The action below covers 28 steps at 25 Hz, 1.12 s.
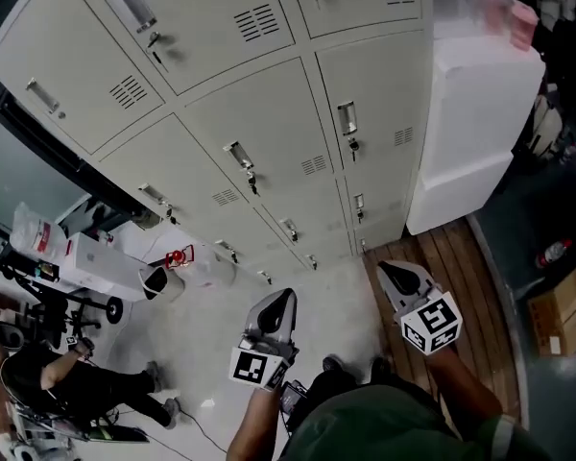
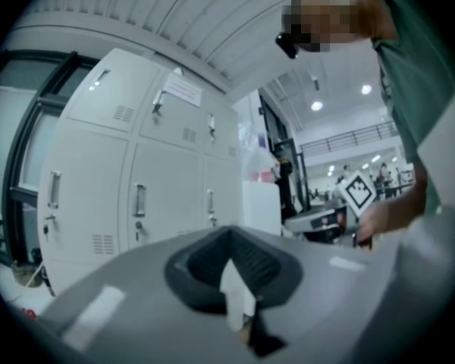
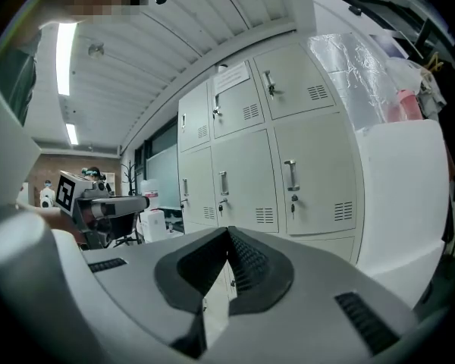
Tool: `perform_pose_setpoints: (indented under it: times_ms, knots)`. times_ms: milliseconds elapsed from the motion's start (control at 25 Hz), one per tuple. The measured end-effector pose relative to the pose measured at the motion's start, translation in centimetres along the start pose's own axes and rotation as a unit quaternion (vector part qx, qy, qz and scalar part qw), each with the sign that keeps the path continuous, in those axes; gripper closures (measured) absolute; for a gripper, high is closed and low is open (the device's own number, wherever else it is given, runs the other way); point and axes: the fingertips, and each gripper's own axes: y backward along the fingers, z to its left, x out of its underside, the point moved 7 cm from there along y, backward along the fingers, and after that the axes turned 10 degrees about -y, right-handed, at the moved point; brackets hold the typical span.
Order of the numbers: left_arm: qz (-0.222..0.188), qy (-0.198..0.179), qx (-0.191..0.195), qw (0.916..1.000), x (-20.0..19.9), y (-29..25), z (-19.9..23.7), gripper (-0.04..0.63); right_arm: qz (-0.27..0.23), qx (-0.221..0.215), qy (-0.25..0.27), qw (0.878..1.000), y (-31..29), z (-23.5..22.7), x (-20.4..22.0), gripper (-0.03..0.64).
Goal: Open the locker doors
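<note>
Locker doors (image 1: 269, 152): grey steel bank, every door shut, fitted with handles, keys and vents. Paper label (image 3: 232, 76) on an upper door, print too small to read.
Left claw (image 1: 286, 296), right claw (image 1: 386, 269): both held short of the lockers, pads together, nothing gripped.
White cabinet (image 1: 470, 133): just beside the lockers' right end, pink container (image 1: 523, 22) on top.
Head view alone: seated person (image 1: 58, 382), left of the lockers.
Left gripper view alone: lit hall (image 2: 341, 139) beyond the lockers.
</note>
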Motion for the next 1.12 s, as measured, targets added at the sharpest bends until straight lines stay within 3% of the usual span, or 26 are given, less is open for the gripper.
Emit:
perform_pose_setpoints:
  times_ms: [240, 560, 840, 1120]
  knots:
    - [-0.008, 0.021, 0.014, 0.9996, 2.7, -3.5, 4.8, 0.597, 0.01, 0.024, 0.007, 1.0, -5.3, -1.5, 0.3, 0.612]
    - [-0.013, 0.021, 0.054, 0.9982, 6.4, -8.0, 11.5, 0.597, -0.008, 0.067, 0.011, 0.998, -11.8, -3.3, 0.6, 0.612]
    - [-0.015, 0.047, 0.06, 0.997, 9.6, -12.5, 13.3, 0.597, 0.004, 0.078, 0.004, 0.997, -16.6, -8.1, 2.6, 0.612]
    - [0.014, 0.059, 0.047, 0.9971, 14.7, -17.2, 12.8, 0.597, 0.038, 0.07, -0.008, 0.997, -21.2, -15.2, 7.8, 0.611]
